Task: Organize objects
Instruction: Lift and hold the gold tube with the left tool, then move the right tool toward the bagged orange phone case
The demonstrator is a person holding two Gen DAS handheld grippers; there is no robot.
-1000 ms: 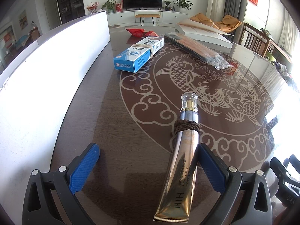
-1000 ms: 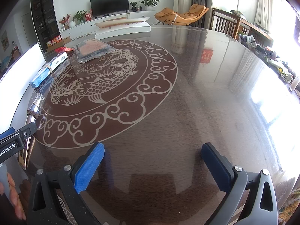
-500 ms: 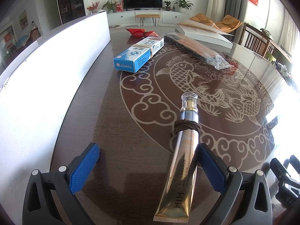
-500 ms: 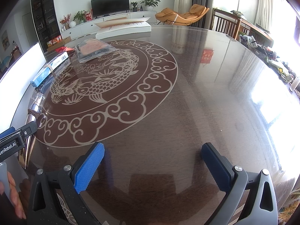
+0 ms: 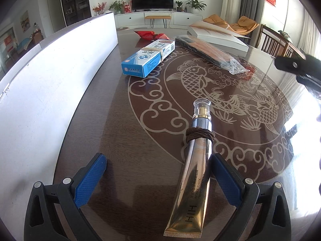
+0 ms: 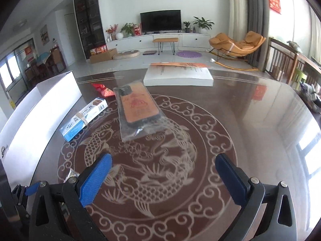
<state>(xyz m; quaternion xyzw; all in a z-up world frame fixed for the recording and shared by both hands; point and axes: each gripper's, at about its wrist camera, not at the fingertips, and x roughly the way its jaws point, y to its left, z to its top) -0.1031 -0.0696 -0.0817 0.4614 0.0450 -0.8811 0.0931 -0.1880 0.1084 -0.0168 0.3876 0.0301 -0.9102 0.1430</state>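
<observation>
We're over the big dark table [image 6: 260, 124], its fish inlay bare across the middle and right, plenty of room there. Along the left edge runs the long white box [image 5: 50, 76], walling that side off. At the far edge sits a flat white carton [image 6: 178, 76]. Nearer, the bagged phone case [image 6: 136, 108] lies on the inlay, the blue-and-white carton [image 5: 147, 58] beside the white box, a red wrapper [image 5: 148, 35] behind it. Our left gripper [image 5: 158, 172] is spread wide, nothing clamped; the gold tube [image 5: 195, 164] lies between its fingers, hard against the right pad [image 5: 224, 178]. Our right gripper [image 6: 164, 172] hangs wide apart above the inlay, empty.
</observation>
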